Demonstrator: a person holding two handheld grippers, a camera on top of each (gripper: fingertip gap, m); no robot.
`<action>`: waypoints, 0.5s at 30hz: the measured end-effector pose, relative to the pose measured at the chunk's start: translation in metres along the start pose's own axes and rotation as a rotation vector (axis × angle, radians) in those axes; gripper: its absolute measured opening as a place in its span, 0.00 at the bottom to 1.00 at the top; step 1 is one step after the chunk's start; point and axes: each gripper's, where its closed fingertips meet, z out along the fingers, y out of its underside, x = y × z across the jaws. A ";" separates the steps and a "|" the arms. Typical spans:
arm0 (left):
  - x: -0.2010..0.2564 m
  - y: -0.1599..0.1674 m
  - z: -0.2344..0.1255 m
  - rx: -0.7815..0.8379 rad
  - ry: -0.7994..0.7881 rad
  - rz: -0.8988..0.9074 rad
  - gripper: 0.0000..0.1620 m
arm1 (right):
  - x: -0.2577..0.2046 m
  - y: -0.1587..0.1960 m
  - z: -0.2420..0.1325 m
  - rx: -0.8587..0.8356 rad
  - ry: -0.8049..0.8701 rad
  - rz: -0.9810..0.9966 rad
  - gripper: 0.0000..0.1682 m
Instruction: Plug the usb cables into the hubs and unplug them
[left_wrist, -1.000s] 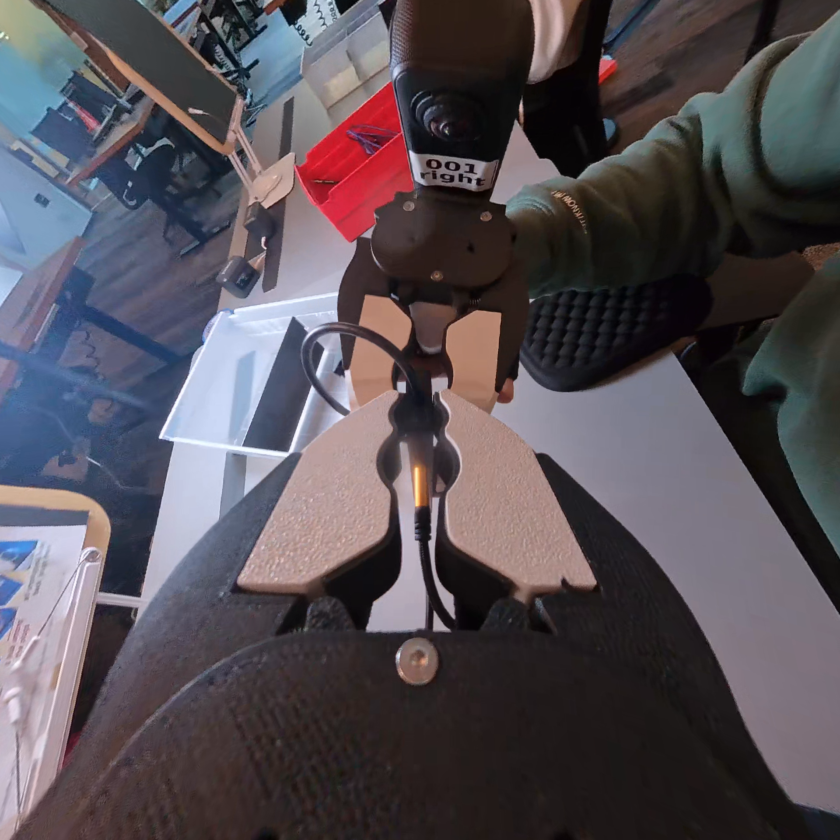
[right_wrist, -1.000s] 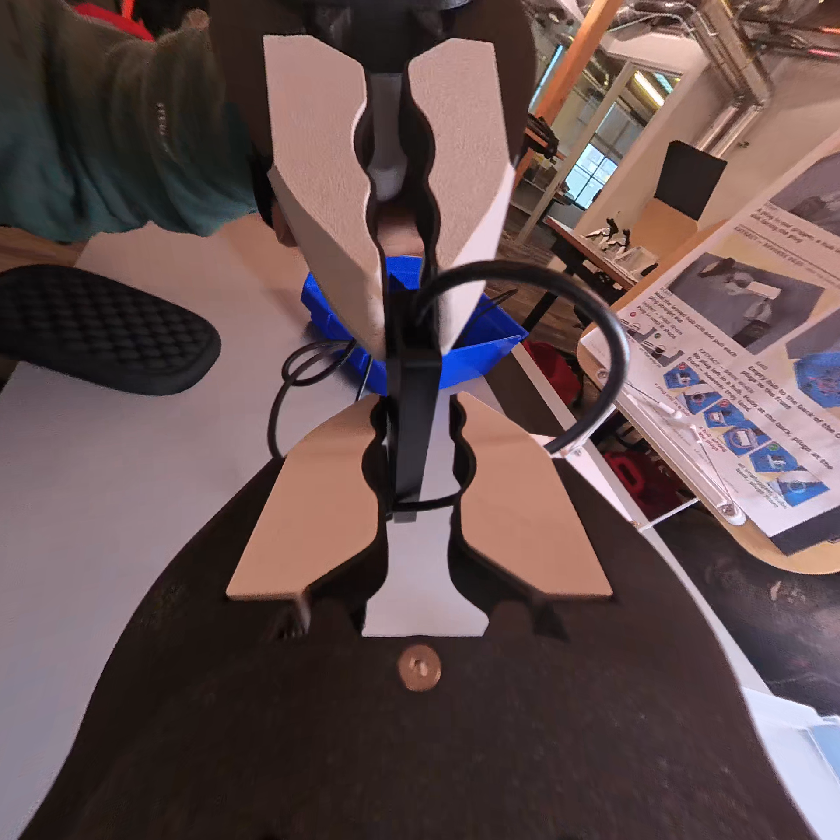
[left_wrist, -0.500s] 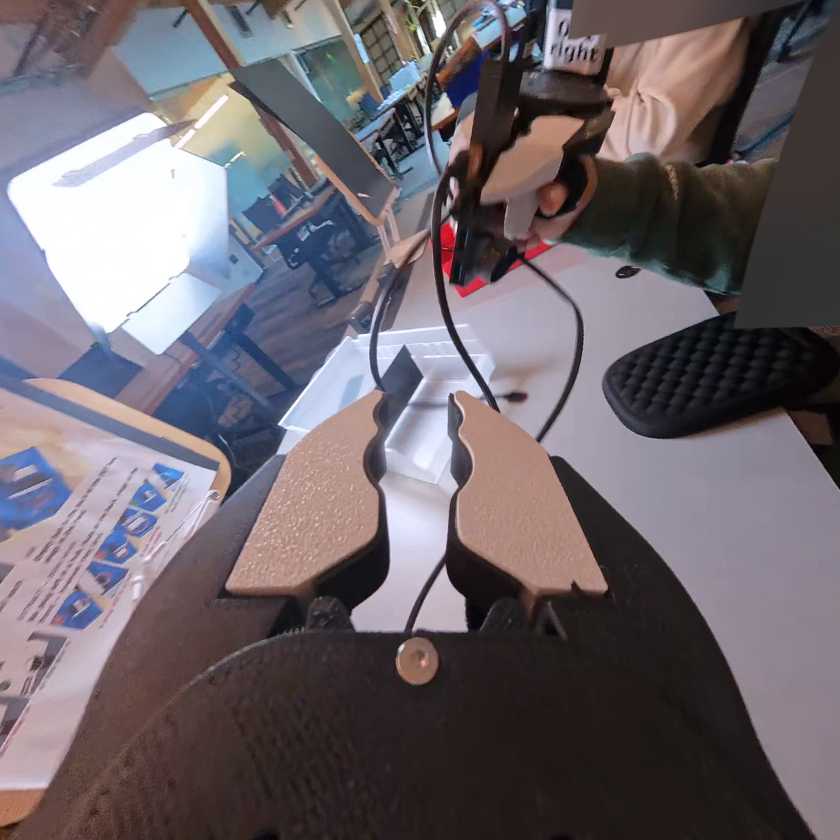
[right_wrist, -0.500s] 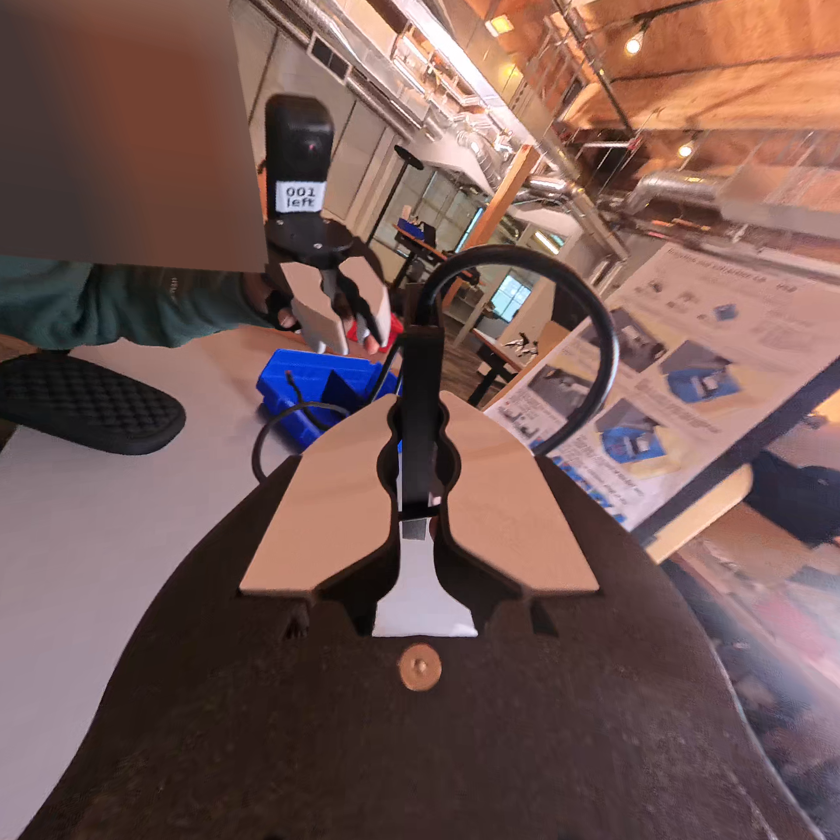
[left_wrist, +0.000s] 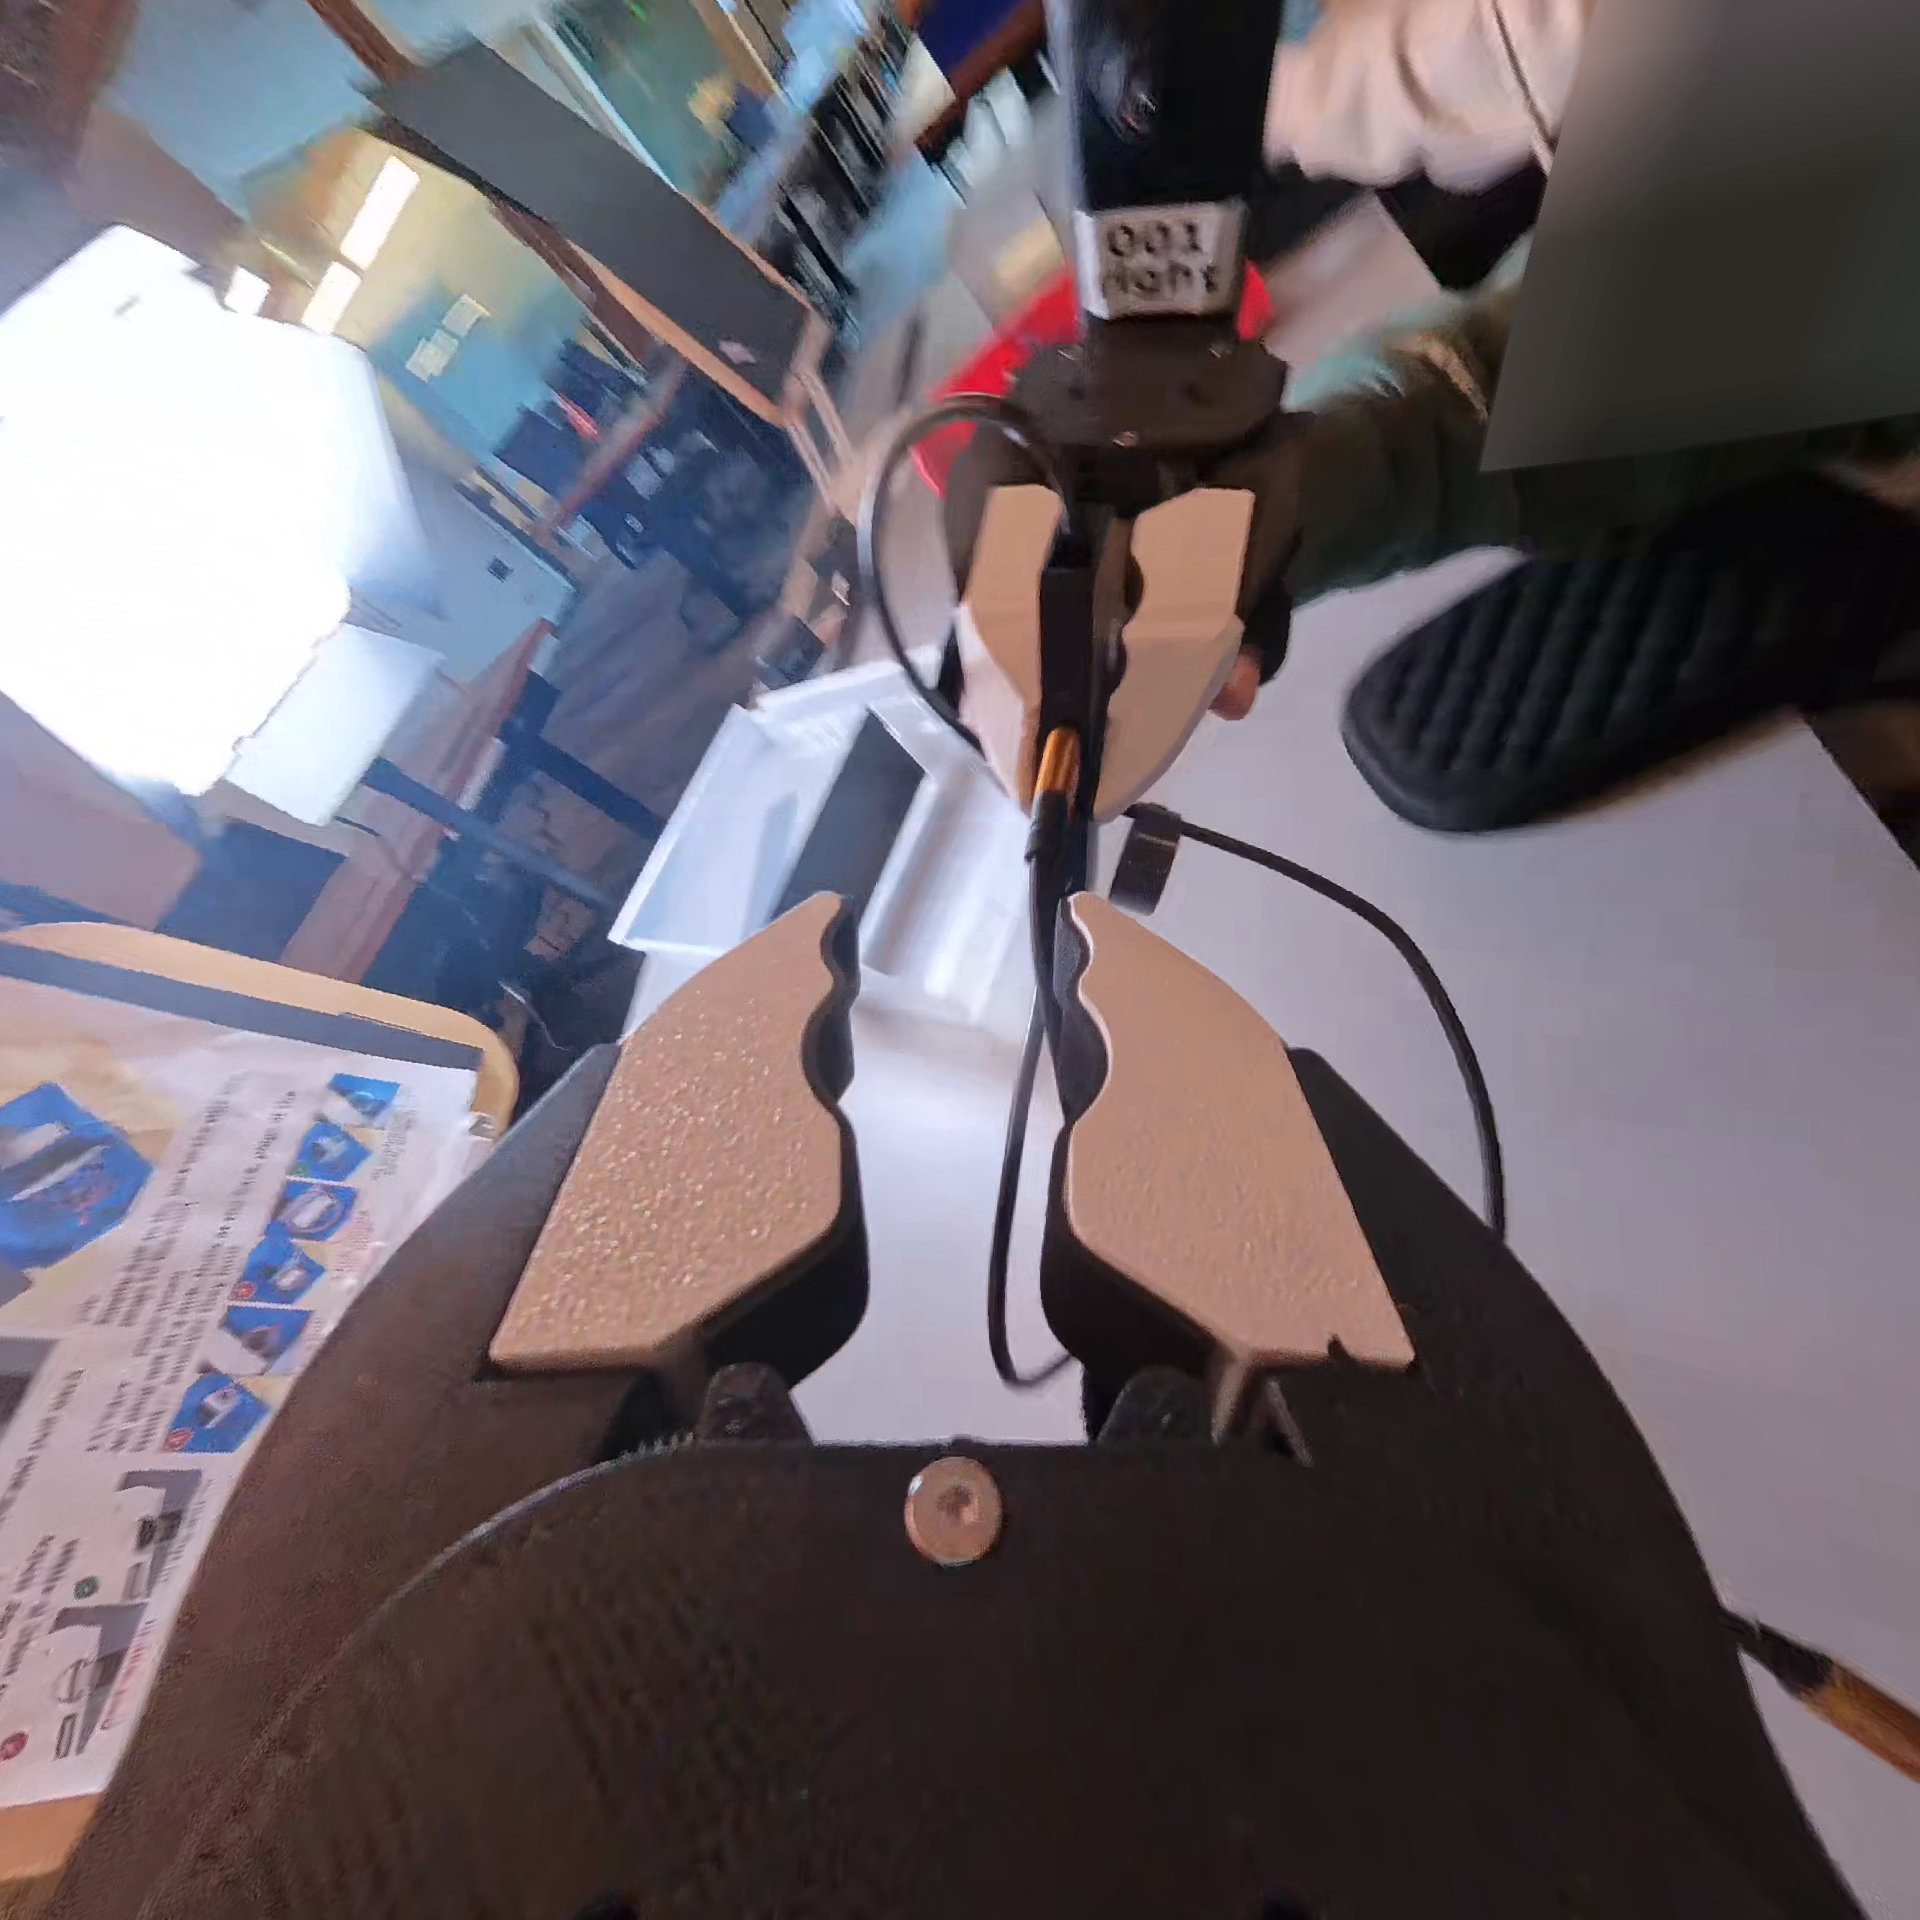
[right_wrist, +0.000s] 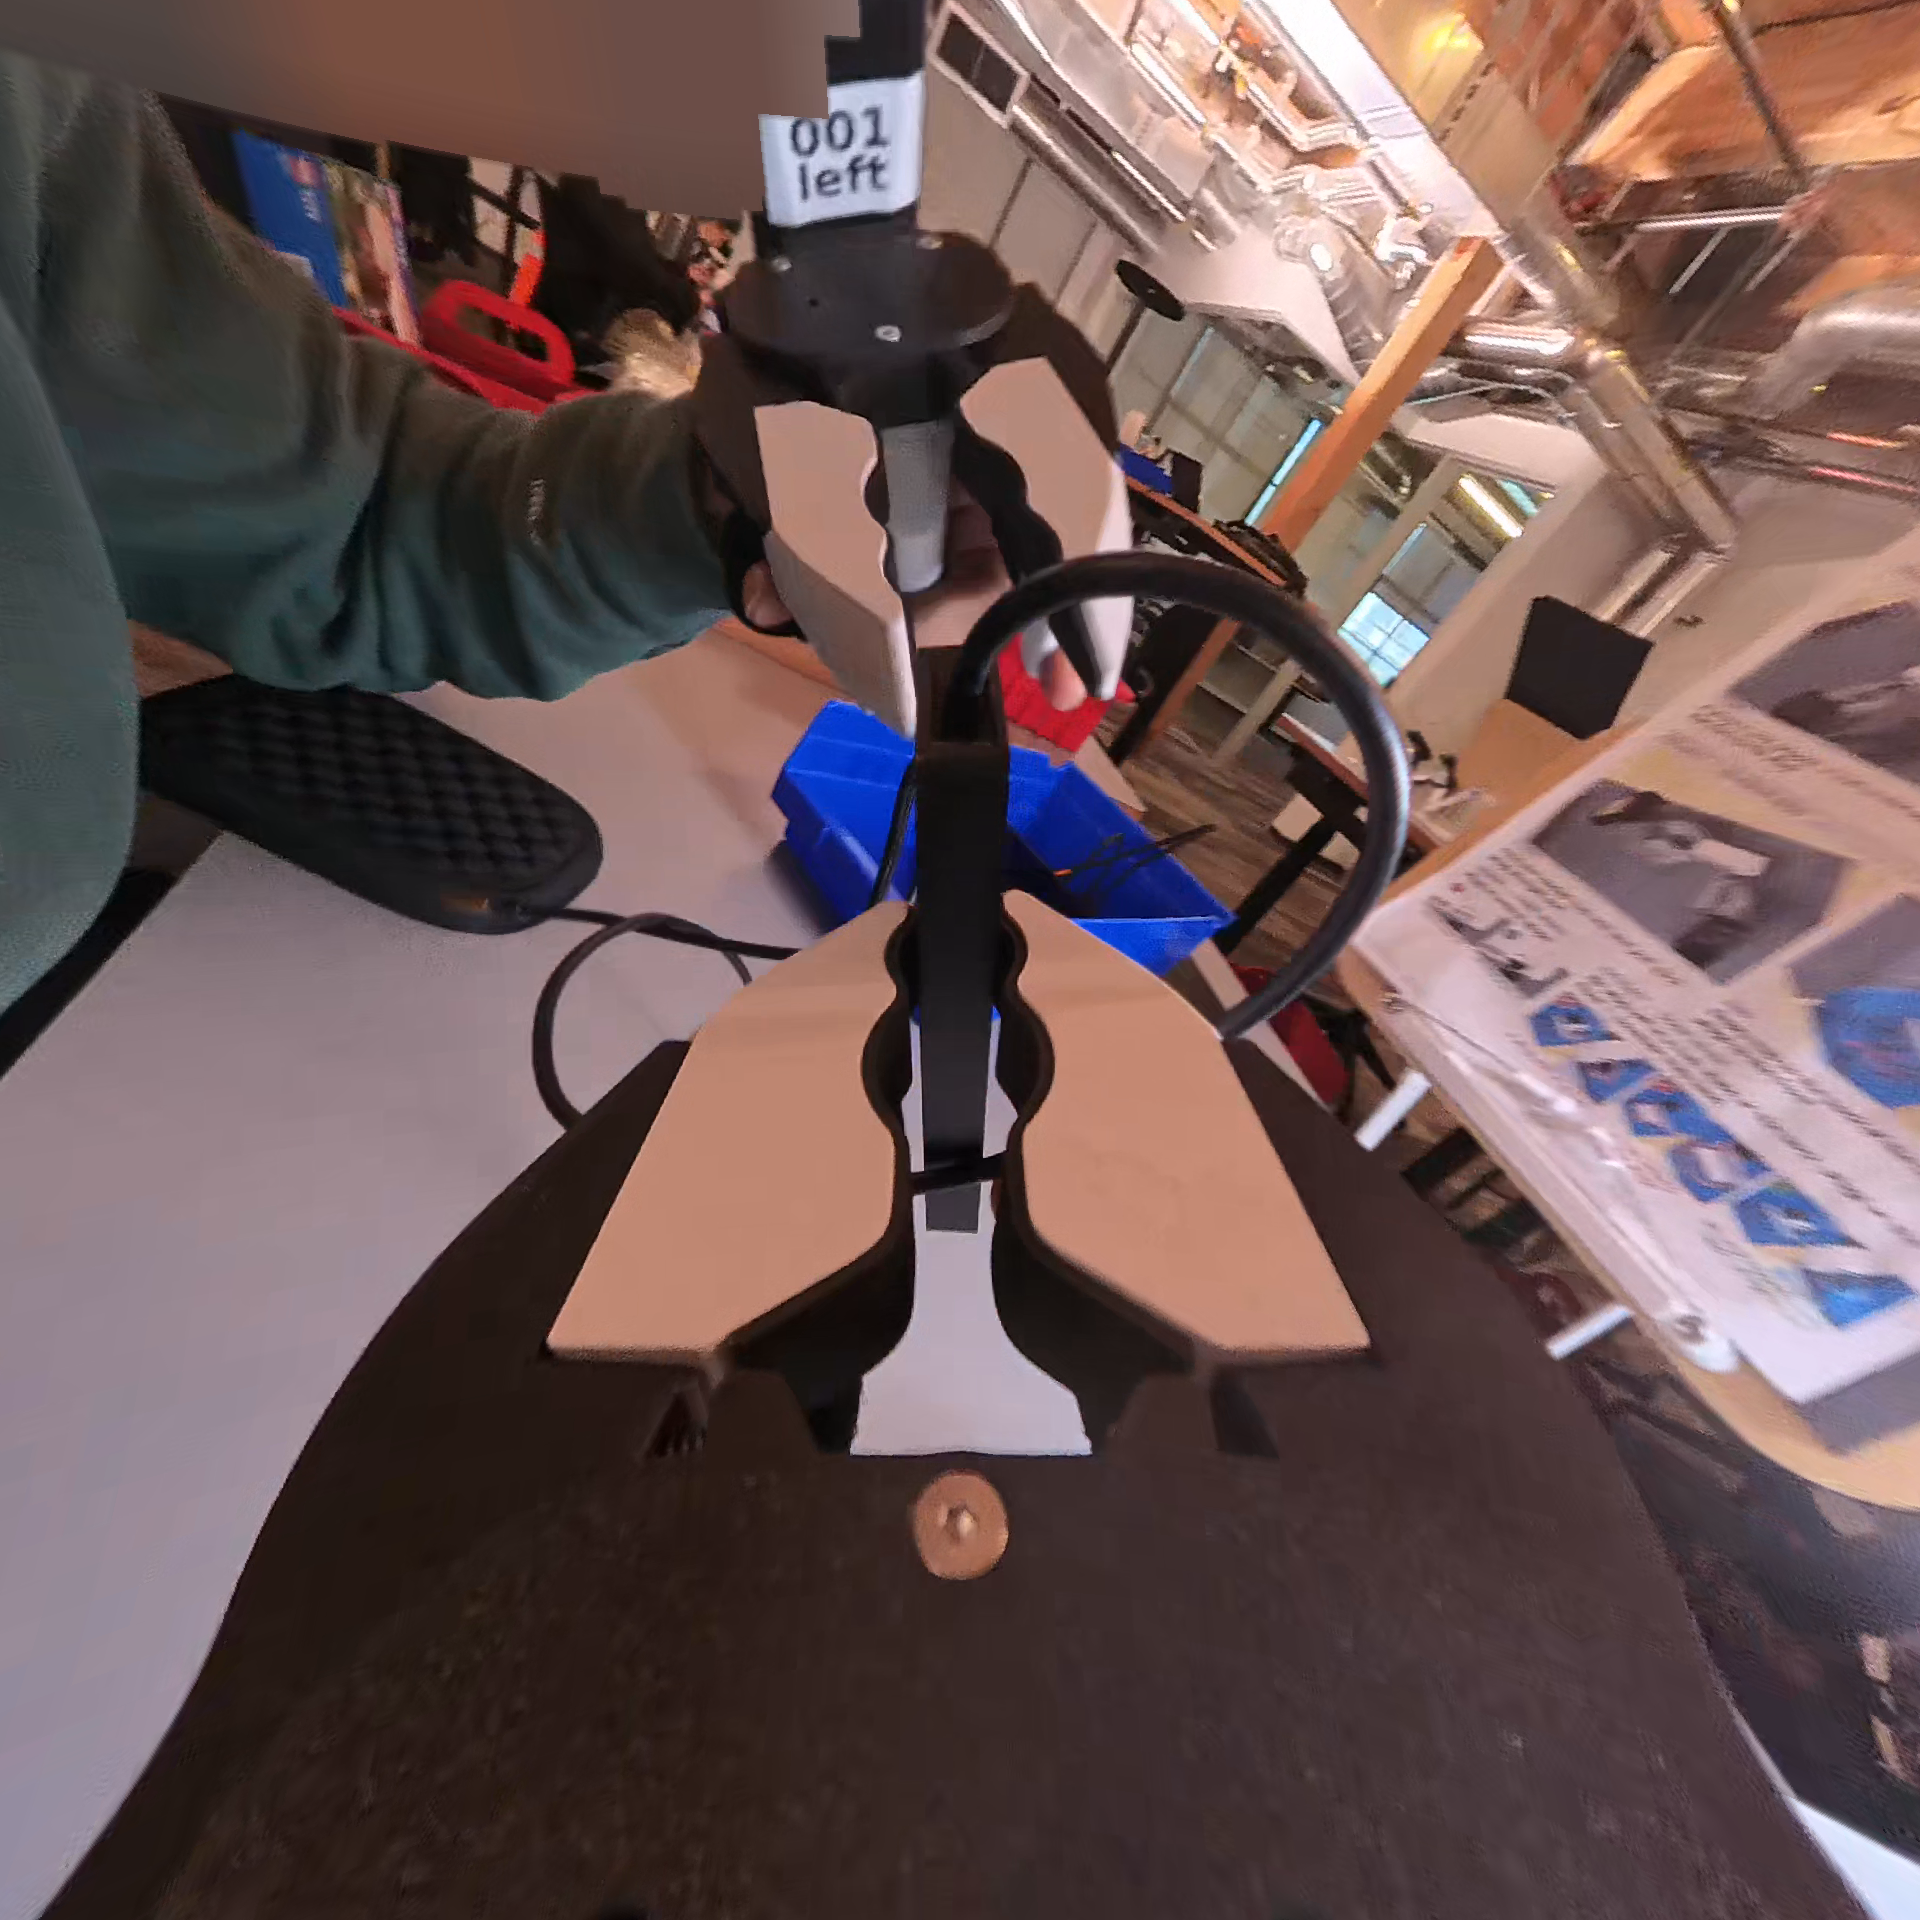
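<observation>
Starting at the left, the left gripper (left_wrist: 958, 935) is seen released, its two tan fingers (left_wrist: 707, 1132) spread apart with nothing pinched between them; a thin black cable (left_wrist: 1013, 1164) merely hangs through the gap, close to the right-hand finger, though contact cannot be judged. Off to the left of this tool an instruction sheet (left_wrist: 177, 1278) on a board is seen, and ahead of its fingertips a white tray (left_wrist: 790, 831) is set on the white table (left_wrist: 1662, 1091). Straight ahead and just above, the right gripper (left_wrist: 1081, 800) is pointed back toward the left one, clenched on a slim black hub (left_wrist: 1065, 623). A plug with a gold collar (left_wrist: 1058, 764) is seen at the hub's near end, apparently seated in it, with its cable trailing down toward the left tool. A second cable (left_wrist: 1382, 935) with a small black connector lies on the table to the right, near a black padded rest (left_wrist: 1621, 686). In the right wrist view the same hub (right_wrist: 961, 935) is held upright between the closed fingers, and its own thick lead (right_wrist: 1330, 727) is looped over to the right. Beyond it the left gripper (right_wrist: 987, 665) is held open in a gloved hand with a green sleeve (right_wrist: 364, 520), and a blue bin (right_wrist: 1091, 852) sits behind the hub.
</observation>
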 end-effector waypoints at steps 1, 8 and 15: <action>0.010 0.009 0.006 -0.048 0.037 0.016 0.22 | -0.008 0.007 0.008 -0.002 -0.019 0.000 0.07; 0.052 0.061 0.029 -0.199 0.153 0.060 0.04 | -0.031 0.048 0.034 -0.069 -0.057 -0.011 0.07; 0.066 0.092 0.037 -0.239 0.174 -0.059 0.05 | -0.039 0.077 0.036 -0.182 -0.043 -0.021 0.10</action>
